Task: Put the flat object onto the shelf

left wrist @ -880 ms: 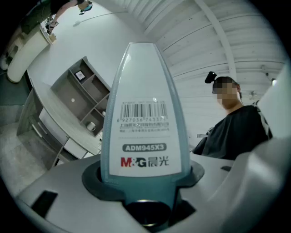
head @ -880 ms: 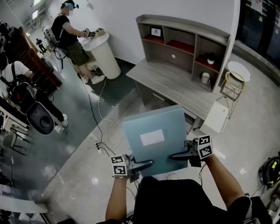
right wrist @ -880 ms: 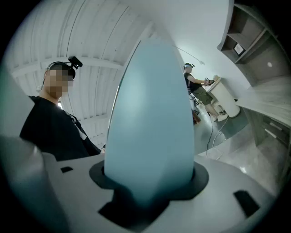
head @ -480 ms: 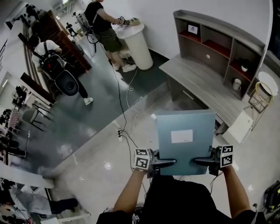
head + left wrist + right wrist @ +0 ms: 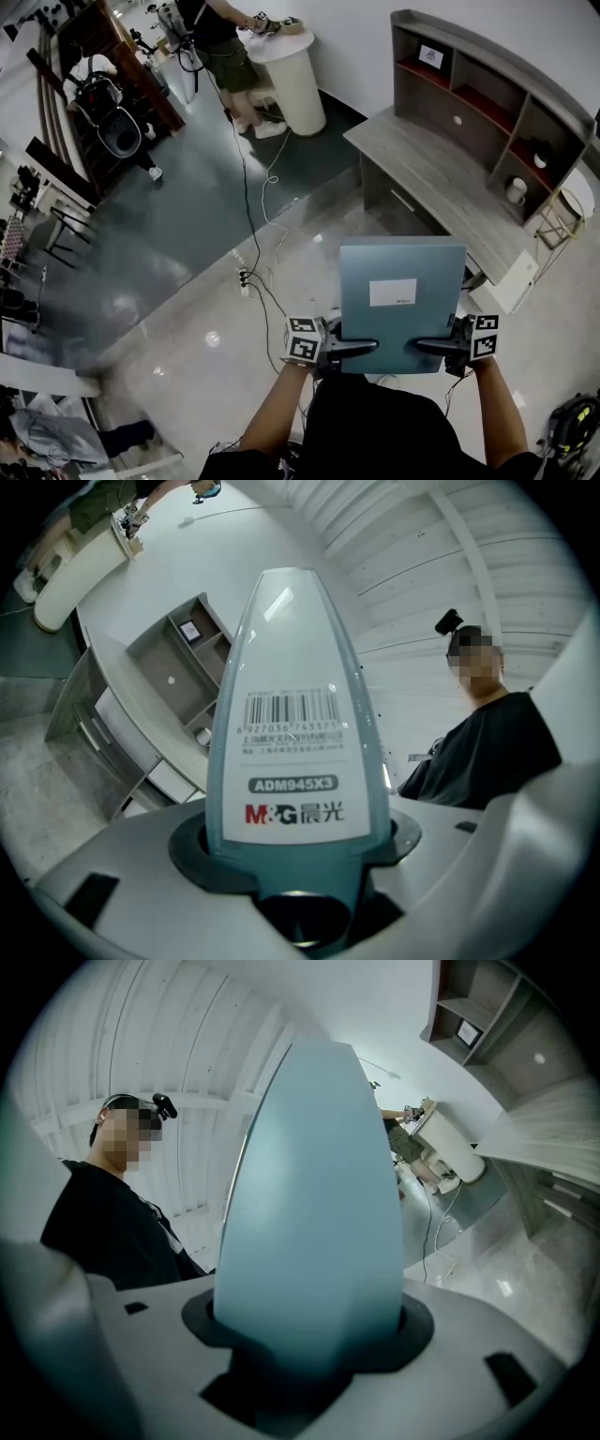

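Observation:
A flat light-blue file box (image 5: pixel 401 300) with a white label hangs level over the floor, gripped at its near edge from both sides. My left gripper (image 5: pixel 361 347) is shut on its left side, my right gripper (image 5: pixel 427 346) on its right side. The left gripper view shows the box's spine (image 5: pixel 295 733), with a barcode label, standing between the jaws of the left gripper (image 5: pixel 300 860). In the right gripper view the plain blue side (image 5: pixel 314 1204) fills the jaws of the right gripper (image 5: pixel 309 1340). The grey shelf unit (image 5: pixel 478 103) stands on a desk (image 5: pixel 441 178) ahead to the right.
A white cup (image 5: pixel 515 190) sits in a lower shelf compartment. A white panel (image 5: pixel 511 281) leans at the desk's near end. Cables and a power strip (image 5: pixel 251 274) lie on the floor to the left. A person stands at a round white pedestal (image 5: pixel 291 66) far behind.
The box, held by both grippers throughout, has turned from a tilt to square with the view. The desk and shelf have slid to the right and up in the head view.

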Motion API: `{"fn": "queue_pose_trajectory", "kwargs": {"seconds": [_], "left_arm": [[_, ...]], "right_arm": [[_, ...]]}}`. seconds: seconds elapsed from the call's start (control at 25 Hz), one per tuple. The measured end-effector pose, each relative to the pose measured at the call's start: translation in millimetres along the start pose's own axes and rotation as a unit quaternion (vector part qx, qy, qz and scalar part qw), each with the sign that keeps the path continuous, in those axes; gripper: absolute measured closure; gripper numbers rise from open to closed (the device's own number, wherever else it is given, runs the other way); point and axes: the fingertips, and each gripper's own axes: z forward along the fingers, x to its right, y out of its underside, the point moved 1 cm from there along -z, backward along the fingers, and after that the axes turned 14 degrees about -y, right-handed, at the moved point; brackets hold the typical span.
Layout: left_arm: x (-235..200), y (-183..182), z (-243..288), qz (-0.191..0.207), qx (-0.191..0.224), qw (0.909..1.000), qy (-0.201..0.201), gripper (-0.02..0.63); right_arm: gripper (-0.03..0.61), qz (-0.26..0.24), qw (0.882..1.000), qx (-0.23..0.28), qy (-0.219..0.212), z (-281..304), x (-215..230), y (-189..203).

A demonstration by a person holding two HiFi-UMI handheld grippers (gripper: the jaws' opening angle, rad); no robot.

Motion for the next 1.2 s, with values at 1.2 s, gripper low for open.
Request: {"fn": "queue_pose_trajectory", "kwargs": {"seconds": [1.2], "left_arm": [[-261.3,-280.0,-125.0,-0.012,0.024,0.9993,0.025,0.324]], "right_arm": [[0.299,0.027,0.999,-0.026,0.036,175.6,271.5,-238.6]]}}
